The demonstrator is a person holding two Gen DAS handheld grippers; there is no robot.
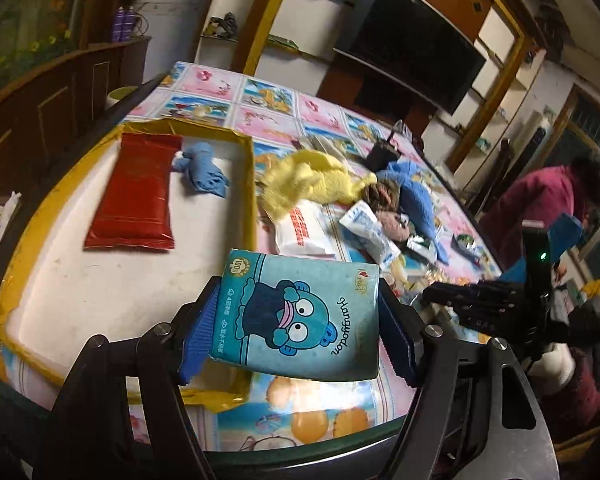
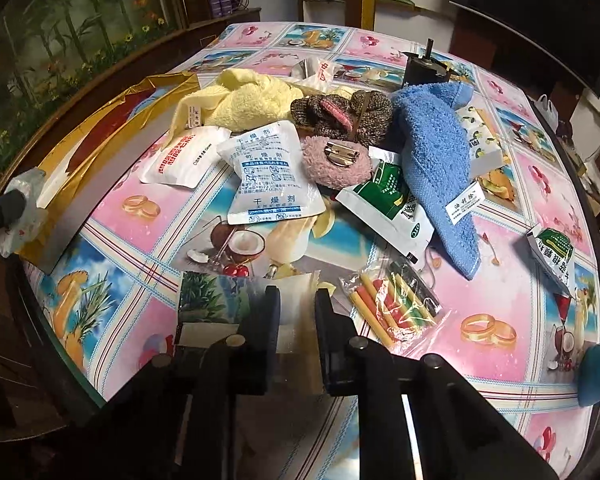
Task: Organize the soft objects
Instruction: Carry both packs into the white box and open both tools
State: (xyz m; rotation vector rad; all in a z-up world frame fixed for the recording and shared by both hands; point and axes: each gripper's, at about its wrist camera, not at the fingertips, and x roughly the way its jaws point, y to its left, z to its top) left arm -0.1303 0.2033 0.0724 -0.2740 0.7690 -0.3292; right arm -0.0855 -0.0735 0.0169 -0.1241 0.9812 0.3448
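Observation:
My left gripper (image 1: 300,320) is shut on a teal tissue pack (image 1: 296,312) with a blue cartoon face, held above the near corner of a yellow-rimmed white tray (image 1: 80,300). In the tray lie a red packet (image 1: 134,192) and a blue cloth (image 1: 202,170). My right gripper (image 2: 297,308) is shut low over the table, pinching a glossy palm-print packet (image 2: 208,300) whose pale part shows between the fingers. Beyond it lies a heap: yellow towel (image 2: 244,98), blue towel (image 2: 436,152), brown knit piece (image 2: 340,116) and pink fuzzy pouch (image 2: 336,164).
A white desiccant bag (image 2: 268,172), a red-printed white pouch (image 2: 176,160), a green-and-white sachet (image 2: 388,200) and a bag of coloured sticks (image 2: 392,304) lie on the patterned tablecloth (image 2: 500,280). A person in a dark red coat (image 1: 548,196) stands beyond the table's right side.

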